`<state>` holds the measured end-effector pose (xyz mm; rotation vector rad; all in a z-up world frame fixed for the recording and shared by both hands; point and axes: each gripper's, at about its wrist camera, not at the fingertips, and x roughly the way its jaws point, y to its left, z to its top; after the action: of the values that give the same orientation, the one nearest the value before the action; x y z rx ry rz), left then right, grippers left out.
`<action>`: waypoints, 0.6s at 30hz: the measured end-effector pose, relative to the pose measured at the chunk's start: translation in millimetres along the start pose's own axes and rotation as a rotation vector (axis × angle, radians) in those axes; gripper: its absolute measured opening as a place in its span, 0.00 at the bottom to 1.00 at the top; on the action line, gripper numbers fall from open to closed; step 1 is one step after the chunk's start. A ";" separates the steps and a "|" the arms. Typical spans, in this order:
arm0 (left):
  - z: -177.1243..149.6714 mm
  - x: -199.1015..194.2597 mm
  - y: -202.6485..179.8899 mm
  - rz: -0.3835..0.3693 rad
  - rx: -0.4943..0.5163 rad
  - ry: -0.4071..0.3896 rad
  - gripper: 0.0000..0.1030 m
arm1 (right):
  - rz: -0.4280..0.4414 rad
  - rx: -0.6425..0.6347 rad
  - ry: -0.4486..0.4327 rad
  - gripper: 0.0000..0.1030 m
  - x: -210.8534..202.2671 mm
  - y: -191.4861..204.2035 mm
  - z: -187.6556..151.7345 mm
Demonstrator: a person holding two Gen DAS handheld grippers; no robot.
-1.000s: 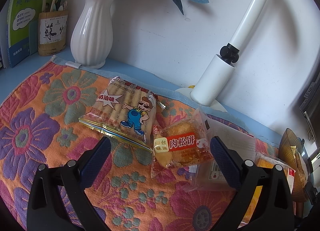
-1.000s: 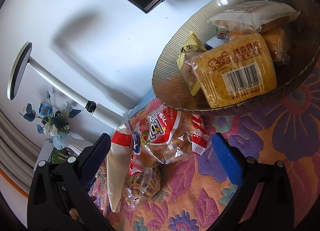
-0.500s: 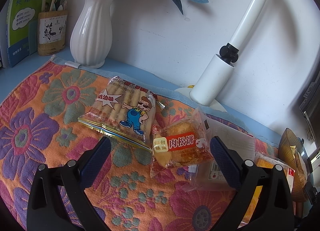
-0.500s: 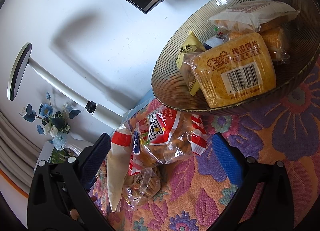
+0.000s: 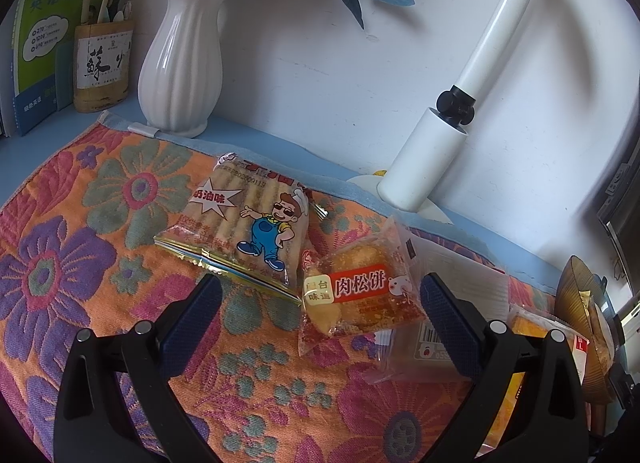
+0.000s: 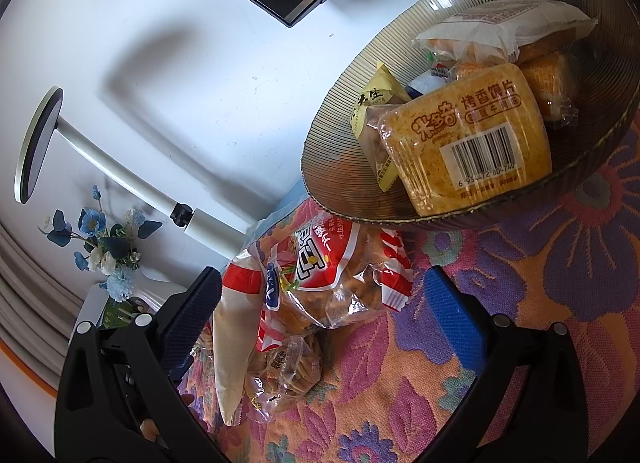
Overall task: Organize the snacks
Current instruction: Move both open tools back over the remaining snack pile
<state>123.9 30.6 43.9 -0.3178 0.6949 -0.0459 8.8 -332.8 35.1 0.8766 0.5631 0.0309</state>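
Almost nothing had moved since the frames a second and half a second earlier: both grippers sat in the same place, and every packet lay as before.

Left gripper (image 5: 320,307): jaws wide apart, holding nothing, hovering low over the floral cloth (image 5: 80,231) on the worktop. The pork-floss cake packet (image 5: 360,291) lay at about 1 o'clock from its midpoint, just inside the right finger, long axis running roughly 9 to 3 across the gap. The cartoon biscuit packet (image 5: 244,223) lay at 11 o'clock, its near edge just beyond the left fingertip, overlapping the cake packet's left end. A clear packet with a barcode (image 5: 424,343) lay partly under the cake packet, at 3 o'clock.

Right gripper (image 6: 322,303): also wide open and empty. The red-and-white pastry bag (image 6: 332,275) lay dead ahead between the fingertips, long axis tilted from 7 to 1 o'clock. A smaller clear packet (image 6: 284,371) lay under it at 7 o'clock. The ribbed bowl (image 6: 340,167), already holding several packets including the toasted-slice pack (image 6: 464,143), lay at 1 o'clock, just beyond the bag.

Judgement: the right gripper was nearer the bowl and better lined up; its bag looked the likelier next pick, with a short carry to 1 o'clock.
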 end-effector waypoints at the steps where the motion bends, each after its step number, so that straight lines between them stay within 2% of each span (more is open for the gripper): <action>1: -0.3 0.0 -0.7 0.000 0.000 0.000 0.95 | -0.001 0.000 -0.001 0.97 0.0 0.0 0.2; 18: -1.4 -0.5 -2.8 -0.001 0.000 -0.002 0.95 | -0.001 0.001 0.000 0.97 0.0 -0.7 0.4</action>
<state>122.7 27.6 44.1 -0.3182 0.6929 -0.0464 8.9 -333.5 34.8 0.8774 0.5639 0.0298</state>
